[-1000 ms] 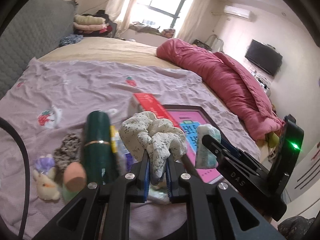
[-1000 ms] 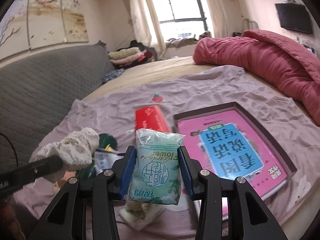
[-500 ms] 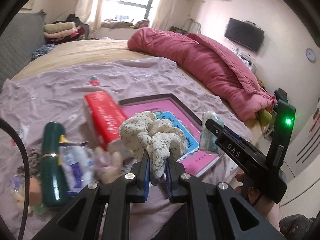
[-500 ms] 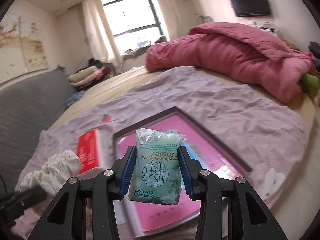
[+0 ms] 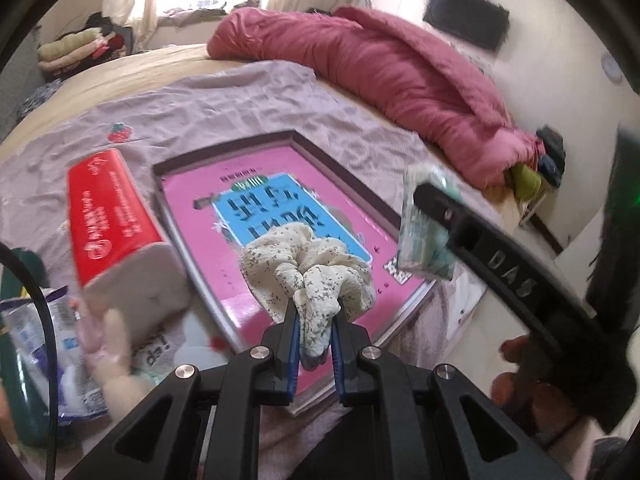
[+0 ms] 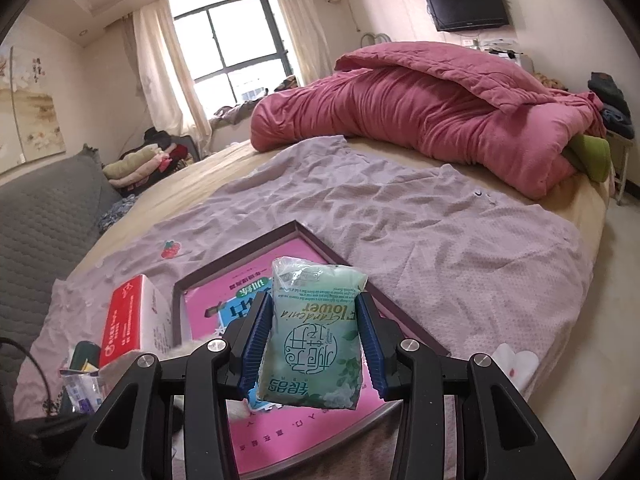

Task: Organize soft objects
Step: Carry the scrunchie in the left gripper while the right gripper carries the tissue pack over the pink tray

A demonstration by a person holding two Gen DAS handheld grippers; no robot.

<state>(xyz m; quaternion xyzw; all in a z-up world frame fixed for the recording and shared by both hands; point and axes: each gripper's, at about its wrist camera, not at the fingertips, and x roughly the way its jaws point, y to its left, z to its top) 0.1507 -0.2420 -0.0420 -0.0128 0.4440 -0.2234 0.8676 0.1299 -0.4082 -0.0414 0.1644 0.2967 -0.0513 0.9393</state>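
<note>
**A:** So what's being held by each tool right now?

**B:** The left tool point(image 5: 314, 334) is pinched down to almost nothing on a cream scrunchie point(image 5: 306, 276). Speckled, crinkly fabric, bunched into soft folds, with one fold squeezed between the blue pads and the rest puffed out above them. It's held over the near part of the pink tray point(image 5: 280, 216).

**A:** And the right one?

**B:** The right tool point(image 6: 314, 344) is kept about half wide, clamped on a small tissue pack point(image 6: 314, 332). Glossy mint-green plastic wrap, pillow-shaped, printed upside down, crimped at the top. Both ribbed blue pads are pressed against its sides. It's also held above the tray, toward the tray's 3 o'clock edge in the left wrist view.

**A:** What's the tray like?

**B:** Flat, rectangular, with a dark raised rim and a shiny pink base carrying a blue panel of printed characters. It's laid on a wrinkled lilac sheet point(image 6: 440, 216) spread over the bed.

**A:** Anything beside it?

**B:** At the tray's 9 o'clock a red-and-white tissue box point(image 5: 112, 220) is seen, blocky and smooth. Past that, at 8 o'clock, a clear crinkly plastic packet point(image 5: 36, 344) is blurred. A thick rumpled pink quilt point(image 6: 420, 112) is heaped across the far side of the bed at 1 o'clock.
</note>
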